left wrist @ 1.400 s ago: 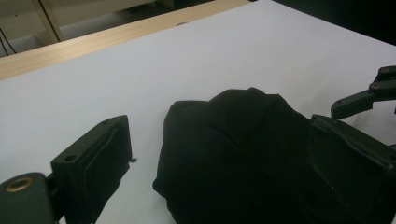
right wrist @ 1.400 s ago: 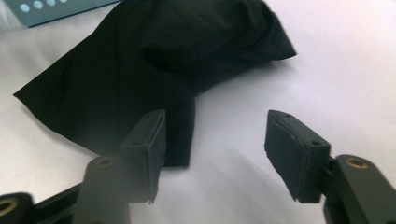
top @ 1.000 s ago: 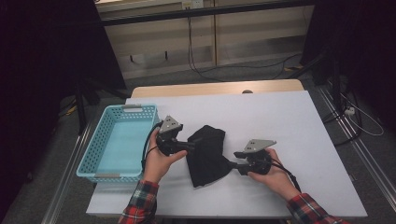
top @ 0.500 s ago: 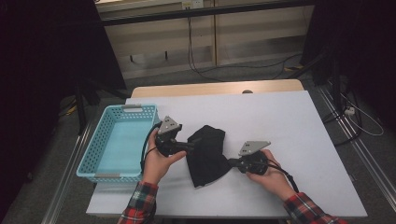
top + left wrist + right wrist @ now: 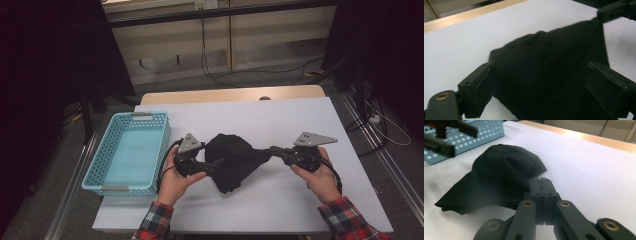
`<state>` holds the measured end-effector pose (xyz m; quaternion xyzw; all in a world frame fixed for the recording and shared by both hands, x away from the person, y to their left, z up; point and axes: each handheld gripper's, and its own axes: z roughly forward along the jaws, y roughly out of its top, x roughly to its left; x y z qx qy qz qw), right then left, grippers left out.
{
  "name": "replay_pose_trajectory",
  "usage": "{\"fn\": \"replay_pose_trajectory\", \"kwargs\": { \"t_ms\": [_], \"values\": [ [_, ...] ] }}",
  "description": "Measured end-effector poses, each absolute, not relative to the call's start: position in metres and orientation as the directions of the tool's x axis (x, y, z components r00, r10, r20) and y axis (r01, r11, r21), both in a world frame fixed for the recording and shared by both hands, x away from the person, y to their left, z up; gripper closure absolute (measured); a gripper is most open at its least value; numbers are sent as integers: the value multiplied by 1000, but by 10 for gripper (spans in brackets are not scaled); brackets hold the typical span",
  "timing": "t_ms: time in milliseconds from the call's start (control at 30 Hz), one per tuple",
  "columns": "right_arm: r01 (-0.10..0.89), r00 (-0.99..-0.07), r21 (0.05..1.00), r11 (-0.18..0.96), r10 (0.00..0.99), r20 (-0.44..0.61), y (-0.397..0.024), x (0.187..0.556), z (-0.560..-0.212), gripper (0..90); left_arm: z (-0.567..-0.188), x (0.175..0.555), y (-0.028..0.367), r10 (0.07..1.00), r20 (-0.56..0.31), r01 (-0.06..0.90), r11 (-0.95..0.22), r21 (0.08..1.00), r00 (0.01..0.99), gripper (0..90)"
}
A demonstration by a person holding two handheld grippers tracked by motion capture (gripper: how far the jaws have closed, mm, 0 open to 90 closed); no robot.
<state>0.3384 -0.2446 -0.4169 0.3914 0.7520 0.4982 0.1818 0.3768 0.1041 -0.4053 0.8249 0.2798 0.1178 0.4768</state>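
- High view: a black cloth (image 5: 231, 160) lies bunched on the white bench (image 5: 300, 120), near its front middle, just right of a blue basket (image 5: 129, 152).
- The left hand-held gripper (image 5: 216, 166) comes at the cloth from the left, held in the left hand (image 5: 175, 175); its tips sit at the cloth's left edge, and dark on dark hides how they stand here.
- The right hand-held gripper (image 5: 274, 150), in the right hand (image 5: 317, 175), pinches the cloth's right corner, and the fabric is drawn out into a taut point toward it. Its jaws have just been closing, with the cloth between them.
- Both sleeves are red plaid.
- Left gripper view: the left hand-held gripper (image 5: 541, 80) stands spread wide, one jaw to each side of the cloth (image 5: 544, 75), pads not pressing on it. The cloth fills the gap and runs on toward the far right corner, where the other hand-held gripper's tip (image 5: 609, 12) grips it.
- Right gripper view: the right hand-held gripper (image 5: 540, 182) has its jaws pressed together, nipping a thin edge of the cloth (image 5: 499, 177). The rest of the cloth spreads away across the bench (image 5: 586, 165) toward the basket (image 5: 474, 135) at the top left, where the left hand-held gripper's dark jaws show blurred.
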Motion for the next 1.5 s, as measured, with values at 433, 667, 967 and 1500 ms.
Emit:
{"fn": "replay_pose_trajectory", "kwargs": {
  "t_ms": [433,667,967,1500],
  "values": [
    [441,-537,883,161,835,116,-274,334,-423,900,-421,360,79,483,-86,317,-422,849,872,240],
    [450,-501,883,131,856,129,-283,332,-423,900,-427,355,68,415,-92,298,-466,833,905,327],
    [455,-506,881,132,852,134,-281,333,-425,900,-438,348,55,368,-70,273,-535,799,927,426],
    [467,-523,872,148,841,137,-277,333,-429,900,-448,347,49,323,-97,289,-624,726,941,776]
  ]
}}
